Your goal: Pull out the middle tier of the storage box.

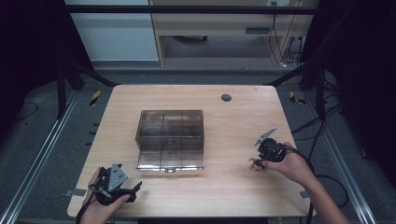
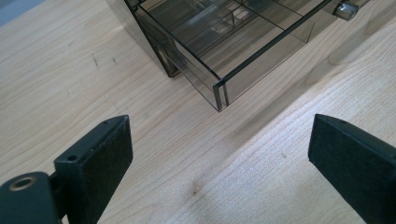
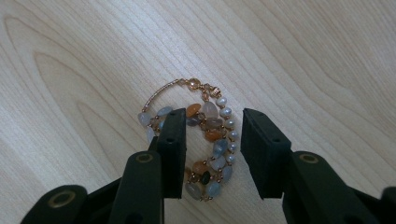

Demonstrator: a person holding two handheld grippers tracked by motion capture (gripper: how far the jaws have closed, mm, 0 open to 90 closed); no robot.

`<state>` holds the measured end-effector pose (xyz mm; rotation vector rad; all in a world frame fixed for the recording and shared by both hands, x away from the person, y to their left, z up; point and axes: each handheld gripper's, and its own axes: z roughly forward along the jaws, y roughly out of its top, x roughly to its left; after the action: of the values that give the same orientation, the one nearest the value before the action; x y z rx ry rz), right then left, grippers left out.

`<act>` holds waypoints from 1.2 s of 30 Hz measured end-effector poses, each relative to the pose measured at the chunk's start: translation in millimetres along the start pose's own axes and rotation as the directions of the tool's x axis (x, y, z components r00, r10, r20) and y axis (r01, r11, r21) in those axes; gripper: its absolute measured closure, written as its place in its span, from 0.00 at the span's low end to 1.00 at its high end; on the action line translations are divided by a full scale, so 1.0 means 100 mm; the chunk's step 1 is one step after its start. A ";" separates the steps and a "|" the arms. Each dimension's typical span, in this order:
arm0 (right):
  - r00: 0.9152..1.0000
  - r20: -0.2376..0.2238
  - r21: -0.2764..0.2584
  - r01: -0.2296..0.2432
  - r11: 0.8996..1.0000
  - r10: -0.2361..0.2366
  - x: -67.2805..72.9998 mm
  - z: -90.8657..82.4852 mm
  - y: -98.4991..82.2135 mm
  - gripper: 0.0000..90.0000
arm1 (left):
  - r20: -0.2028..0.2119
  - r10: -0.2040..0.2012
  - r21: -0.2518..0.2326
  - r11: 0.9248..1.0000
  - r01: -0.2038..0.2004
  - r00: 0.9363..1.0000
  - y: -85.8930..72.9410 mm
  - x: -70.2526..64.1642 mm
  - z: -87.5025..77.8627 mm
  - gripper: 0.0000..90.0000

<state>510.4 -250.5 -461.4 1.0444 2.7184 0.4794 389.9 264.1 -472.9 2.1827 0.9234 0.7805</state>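
While the left gripper (image 2: 215,158) gapes, right gripper (image 3: 212,135) jaws straddle the flat-lying bracelet (image 3: 201,140), unclenched.

Smoky compartment box (image 1: 170,138) on wooden table (image 1: 224,186).

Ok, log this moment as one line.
right gripper: jaws astride beaded bracelet on table, unpressed | left gripper: open, idle | clear box: open

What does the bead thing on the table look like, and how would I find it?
Start at the wooden table and look right of the smoky see-through box, toward the near right side. There, under the right gripper, a bracelet lies on the bare wood, its beads between the two black jaws. It is a small coil of orange, grey-blue and pearly white beads with a thin gold stretch, the one colourful thing there.
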 end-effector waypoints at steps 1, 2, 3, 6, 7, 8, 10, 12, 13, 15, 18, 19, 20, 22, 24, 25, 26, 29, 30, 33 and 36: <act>1.000 0.001 0.003 0.000 1.000 0.000 -0.01 0.00 0.00 0.67 | 0.001 -0.001 0.000 1.000 0.001 1.000 0.00 0.00 0.00 0.07; 1.000 0.001 0.004 -0.005 1.000 0.005 -0.01 0.01 0.01 0.67 | 0.001 -0.001 -0.002 1.000 0.001 1.000 0.00 0.00 0.00 0.07; 1.000 0.002 0.006 -0.003 1.000 0.003 -0.02 0.02 0.01 0.67 | 0.000 -0.002 -0.003 1.000 0.002 1.000 0.00 0.00 0.00 0.07; 1.000 -0.005 0.021 -0.010 1.000 0.010 -0.03 0.04 0.03 0.66 | -0.002 -0.005 -0.007 1.000 0.005 1.000 0.00 0.01 -0.01 0.07; 1.000 -0.006 0.027 -0.007 1.000 0.007 -0.03 0.05 0.03 0.66 | -0.002 -0.005 -0.008 1.000 0.005 1.000 0.00 0.01 -0.01 0.07; 1.000 -0.010 0.031 -0.008 0.999 0.008 -0.03 0.06 0.04 0.67 | -0.003 -0.004 -0.010 1.000 0.004 1.000 -0.01 0.01 -0.02 0.07; 1.000 -0.014 0.036 -0.008 0.999 0.009 -0.04 0.08 0.05 0.68 | -0.001 -0.004 -0.009 1.000 0.004 1.000 -0.01 0.01 -0.02 0.08; 1.000 -0.022 0.040 -0.007 0.999 0.008 -0.04 0.09 0.07 0.70 | 0.001 -0.004 -0.007 1.000 0.004 1.000 -0.01 0.01 -0.01 0.08; 1.000 -0.023 0.044 -0.006 0.999 0.007 -0.03 0.10 0.07 0.70 | 0.000 -0.003 -0.006 1.000 0.003 1.000 -0.01 0.01 -0.01 0.08; 1.000 -0.024 0.050 -0.003 0.999 0.004 -0.03 0.11 0.08 0.72 | -0.001 -0.005 -0.009 1.000 0.005 1.000 -0.01 0.01 -0.02 0.08; 1.000 -0.029 0.058 -0.008 0.998 0.010 -0.04 0.12 0.09 0.75 | 0.000 -0.004 -0.009 1.000 0.004 1.000 -0.01 0.01 -0.01 0.08; 1.000 -0.029 0.058 -0.005 0.998 0.007 -0.04 0.13 0.10 0.75 | 0.000 -0.003 -0.007 1.000 0.003 1.000 -0.01 0.01 -0.01 0.08; 1.000 -0.031 0.058 -0.002 0.998 0.004 -0.04 0.13 0.10 0.77 | 0.001 -0.002 -0.006 1.000 0.002 1.000 0.00 0.01 -0.01 0.08; 0.999 -0.035 0.066 -0.010 0.998 0.012 -0.04 0.13 0.11 0.80 | 0.000 -0.002 -0.007 1.000 0.002 1.000 0.00 0.00 -0.01 0.08; 0.999 -0.037 0.071 -0.008 0.997 0.011 -0.04 0.13 0.12 0.82 | -0.001 0.002 -0.005 1.000 -0.002 1.000 0.00 0.00 -0.01 0.08; 0.999 -0.038 0.071 -0.006 0.997 0.009 -0.04 0.13 0.12 0.83 | -0.001 0.000 -0.005 1.000 0.000 1.000 0.00 0.00 -0.01 0.08; 0.999 -0.041 0.076 -0.013 0.997 0.016 -0.04 0.13 0.13 0.85 | -0.001 0.000 -0.004 1.000 0.000 1.000 -0.01 0.01 -0.01 0.08; 0.999 -0.042 0.079 -0.014 0.997 0.017 -0.04 0.13 0.14 0.87 | -0.004 -0.003 -0.006 1.000 0.003 1.000 -0.01 0.01 -0.02 0.08; 0.999 -0.041 0.078 -0.015 0.997 0.018 -0.04 0.13 0.13 0.88 | -0.004 -0.003 -0.007 1.000 0.003 1.000 -0.01 0.01 -0.02 0.08; 0.999 -0.039 0.072 -0.026 0.997 0.029 -0.04 0.13 0.13 0.92 | -0.005 -0.003 -0.007 1.000 0.003 1.000 -0.01 0.01 -0.02 0.08; 0.999 -0.029 0.067 -0.027 0.997 0.029 -0.03 0.13 0.13 0.93 | -0.005 -0.003 -0.006 1.000 0.003 1.000 -0.01 0.01 -0.02 0.08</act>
<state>523.9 -240.6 -468.3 1.1023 2.7669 0.4151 389.1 266.0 -472.2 2.1745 0.9260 0.7870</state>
